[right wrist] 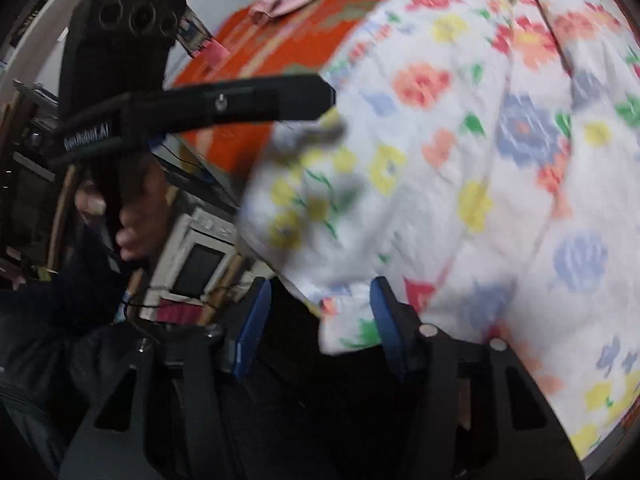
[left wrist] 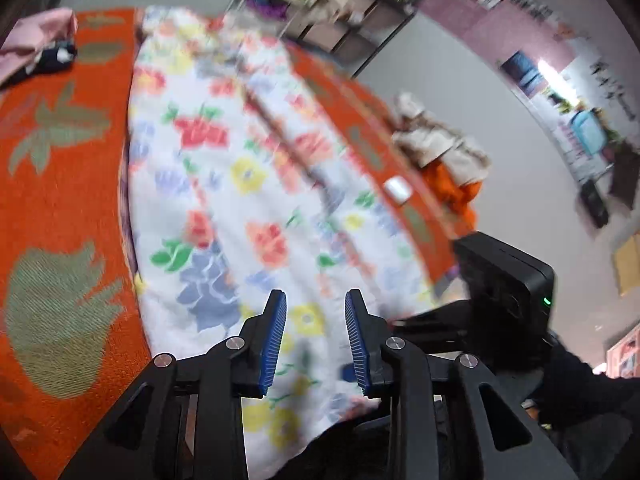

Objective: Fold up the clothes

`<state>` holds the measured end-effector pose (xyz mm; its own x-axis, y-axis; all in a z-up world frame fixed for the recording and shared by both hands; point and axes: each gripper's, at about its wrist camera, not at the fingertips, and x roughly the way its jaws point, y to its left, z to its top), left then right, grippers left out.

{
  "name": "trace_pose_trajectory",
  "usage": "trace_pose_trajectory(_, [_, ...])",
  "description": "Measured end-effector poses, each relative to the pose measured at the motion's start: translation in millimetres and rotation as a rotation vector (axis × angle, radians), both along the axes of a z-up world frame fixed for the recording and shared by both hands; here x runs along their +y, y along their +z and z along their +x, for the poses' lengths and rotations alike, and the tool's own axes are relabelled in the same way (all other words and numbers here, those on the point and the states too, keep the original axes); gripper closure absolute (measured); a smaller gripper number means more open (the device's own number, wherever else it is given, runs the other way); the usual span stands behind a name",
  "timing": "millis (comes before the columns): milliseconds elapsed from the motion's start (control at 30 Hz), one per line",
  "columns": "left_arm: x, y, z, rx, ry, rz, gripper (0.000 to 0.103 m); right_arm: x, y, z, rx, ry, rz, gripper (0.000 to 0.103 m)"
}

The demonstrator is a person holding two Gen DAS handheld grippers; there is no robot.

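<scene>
Both tongs stood parted, gripping nothing; left gripper (left wrist: 316, 336) over near hem of floral garment (left wrist: 240, 184); garment lay lengthwise away across orange blanket (left wrist: 60, 200); right gripper (right wrist: 320, 320) at its near corner, equally close.

garment (left wrist: 248, 184) on bedspread (left wrist: 60, 200), clothes pile (left wrist: 36, 48) behind

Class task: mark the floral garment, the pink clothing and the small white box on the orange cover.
floral garment (left wrist: 248, 184), left wrist view: middle of the spread cloth.
pink clothing (left wrist: 36, 36), left wrist view: centre of the crumpled heap at the far corner.
small white box (left wrist: 397, 189), left wrist view: its top face.
</scene>
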<state>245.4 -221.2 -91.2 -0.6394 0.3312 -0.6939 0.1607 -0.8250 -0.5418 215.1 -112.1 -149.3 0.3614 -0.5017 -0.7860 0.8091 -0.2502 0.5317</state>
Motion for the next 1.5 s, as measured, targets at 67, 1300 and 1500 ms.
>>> trace_pose_trajectory(67, [1, -15, 13, -0.015, 0.009, -0.011, 0.074, 19, -14, 2, 0.047, -0.025, 0.094, 0.07])
trace_pose_trajectory(1300, [-30, -98, 97, -0.037, 0.132, 0.732, 0.03, 163, -26, -96, -0.455, -0.408, -0.255, 0.05])
trace_pose_trajectory(1500, [-27, -111, 107, -0.041, 0.213, 0.84, 0.093, 167, -31, -97, -0.457, -0.423, -0.245, 0.079])
